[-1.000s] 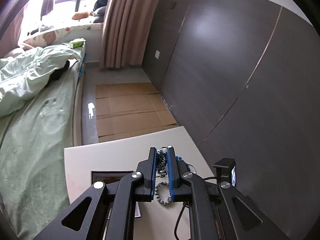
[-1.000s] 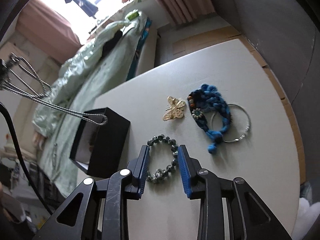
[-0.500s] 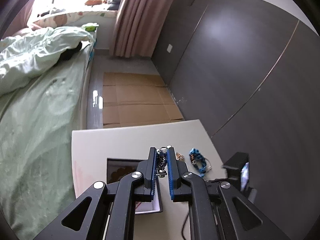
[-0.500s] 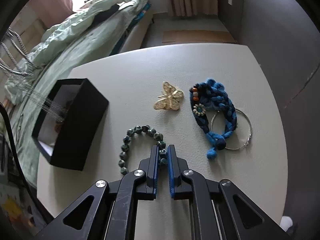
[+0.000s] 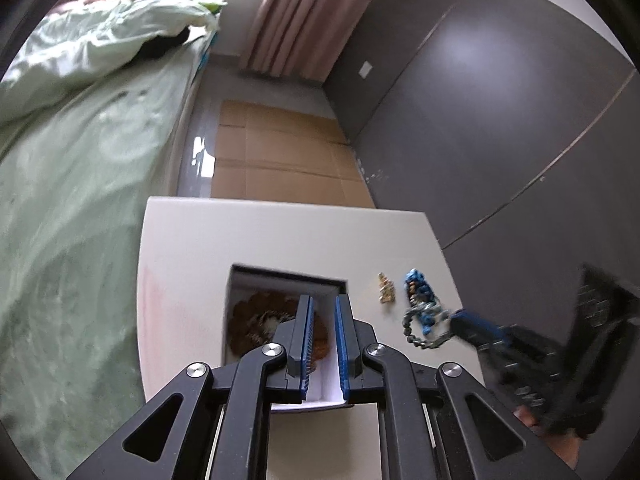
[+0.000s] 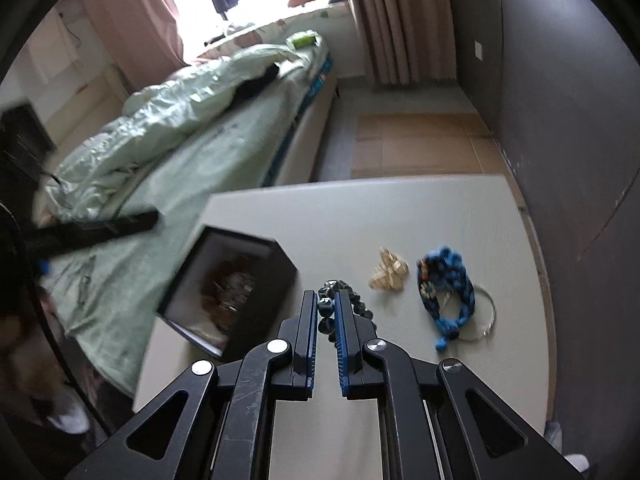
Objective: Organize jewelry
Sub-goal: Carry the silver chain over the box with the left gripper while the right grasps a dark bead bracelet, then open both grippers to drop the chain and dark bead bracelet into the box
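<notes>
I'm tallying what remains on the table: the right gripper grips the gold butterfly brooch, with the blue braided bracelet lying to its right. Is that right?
Not quite. In the right wrist view the right gripper grips the dark beaded bracelet; the gold butterfly brooch lies untouched on the table. The blue braided bracelet does lie to its right.

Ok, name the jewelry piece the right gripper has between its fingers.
The dark green beaded bracelet, pinched in the right gripper; the gold butterfly and blue braided bracelet lie untouched.

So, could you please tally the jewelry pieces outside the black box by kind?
Beaded bracelet, held in the right gripper: 1
Gold butterfly brooch: 1
Blue braided bracelet: 1
Silver bangle: 1
Total: 4
</notes>
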`<action>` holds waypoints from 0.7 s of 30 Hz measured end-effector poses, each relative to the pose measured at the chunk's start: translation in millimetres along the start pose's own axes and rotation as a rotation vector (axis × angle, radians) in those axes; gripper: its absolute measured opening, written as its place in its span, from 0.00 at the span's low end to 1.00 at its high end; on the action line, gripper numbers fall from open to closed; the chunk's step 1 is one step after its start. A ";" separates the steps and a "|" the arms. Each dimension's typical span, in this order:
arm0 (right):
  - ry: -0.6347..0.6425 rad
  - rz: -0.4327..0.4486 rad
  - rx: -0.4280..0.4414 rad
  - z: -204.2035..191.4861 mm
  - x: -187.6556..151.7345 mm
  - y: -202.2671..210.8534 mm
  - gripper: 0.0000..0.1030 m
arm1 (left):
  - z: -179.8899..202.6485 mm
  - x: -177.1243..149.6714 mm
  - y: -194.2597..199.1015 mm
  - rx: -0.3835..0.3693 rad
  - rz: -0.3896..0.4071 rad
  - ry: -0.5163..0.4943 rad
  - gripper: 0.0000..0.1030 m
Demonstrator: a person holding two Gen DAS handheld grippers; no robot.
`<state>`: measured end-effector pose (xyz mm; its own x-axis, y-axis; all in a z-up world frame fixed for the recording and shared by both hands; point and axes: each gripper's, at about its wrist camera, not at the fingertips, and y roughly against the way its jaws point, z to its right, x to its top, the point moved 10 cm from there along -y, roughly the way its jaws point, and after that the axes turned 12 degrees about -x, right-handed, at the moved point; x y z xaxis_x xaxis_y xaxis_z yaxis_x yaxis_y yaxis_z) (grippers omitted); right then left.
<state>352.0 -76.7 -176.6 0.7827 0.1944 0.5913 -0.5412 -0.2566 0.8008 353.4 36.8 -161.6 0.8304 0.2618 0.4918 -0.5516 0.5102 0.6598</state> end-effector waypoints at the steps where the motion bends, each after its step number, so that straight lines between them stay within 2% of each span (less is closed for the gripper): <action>1: 0.002 0.016 0.012 -4.2 5.2 7.5 0.10 | -3.6 -2.5 0.9 0.002 0.001 0.005 0.11; 4: 0.008 0.052 0.042 -16.8 18.9 22.1 0.10 | -12.7 -10.1 3.3 0.010 -0.007 0.022 0.17; 5: 0.011 0.061 0.051 -20.5 22.7 25.3 0.10 | -15.0 -11.5 4.9 0.011 -0.004 0.027 0.32; 6: 0.014 0.071 0.062 -25.9 27.3 28.5 0.10 | -16.1 -11.4 6.3 0.011 0.003 0.030 0.53; 8: 0.021 0.082 0.086 -37.5 33.1 32.7 0.10 | -19.4 -12.3 14.8 0.010 0.039 0.037 0.69; 21: 0.068 0.056 0.202 -103.0 38.9 16.0 0.10 | -59.8 -19.1 53.8 0.058 0.101 0.106 0.70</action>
<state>342.1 24.3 -130.9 0.7267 0.2361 0.6452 -0.5056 -0.4519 0.7349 312.6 108.3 -169.5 0.7726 0.3956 0.4967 -0.6336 0.4296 0.6434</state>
